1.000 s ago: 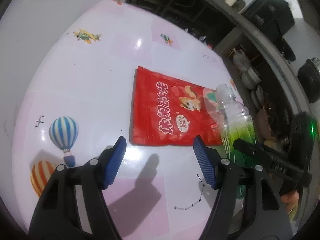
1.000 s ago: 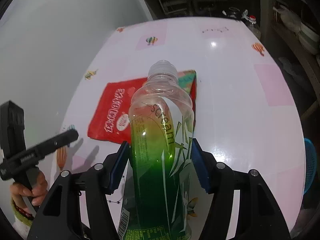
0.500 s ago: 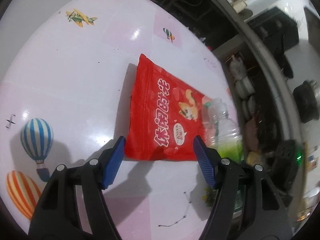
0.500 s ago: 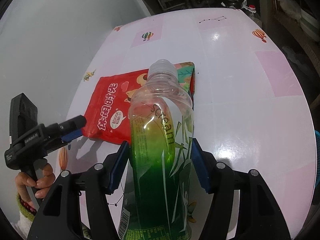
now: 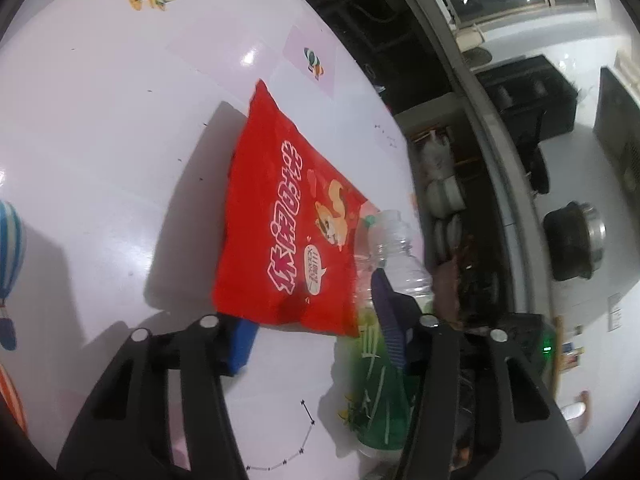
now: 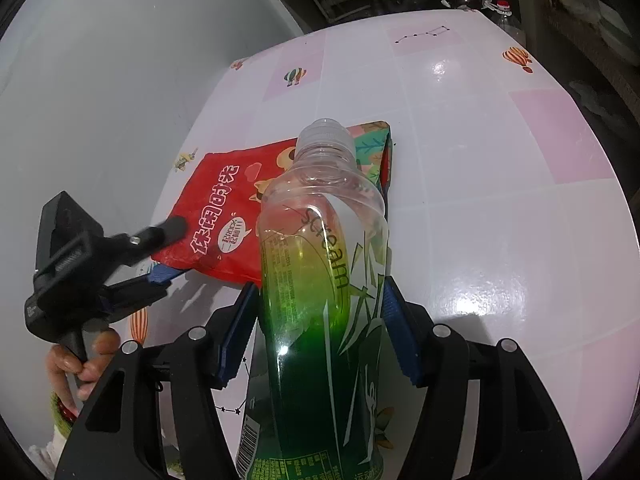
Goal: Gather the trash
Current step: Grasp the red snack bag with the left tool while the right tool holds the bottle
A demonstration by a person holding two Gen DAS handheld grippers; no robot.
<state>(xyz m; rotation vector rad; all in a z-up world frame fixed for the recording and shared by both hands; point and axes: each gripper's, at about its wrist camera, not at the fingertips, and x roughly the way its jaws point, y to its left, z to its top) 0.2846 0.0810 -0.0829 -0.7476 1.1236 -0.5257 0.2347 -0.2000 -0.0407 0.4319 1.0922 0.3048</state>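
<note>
The person is working both tools over the pink-and-white table (image 6: 500, 184). The right gripper (image 6: 316, 320) is clamping the plastic bottle (image 6: 324, 272) upright between its blue pads, so that piece of trash is already in hand. The left gripper (image 5: 312, 316) is taking on the red snack bag (image 5: 288, 220), which is lying flat on the table just behind the bottle. Its jaws have just been closing, with the bag's near edge between them, one pad above and one below. They are standing at a middling gap, and I cannot tell whether they are pinching the bag yet. So I judge the job roughly half done: the bag is not yet lifted, and no bin is showing anywhere.

The right-hand camera is showing the person's hand (image 6: 80, 356) on the left tool's handle. The left-hand camera is showing shelves with bowls (image 5: 444, 200) beyond the table's edge.
</note>
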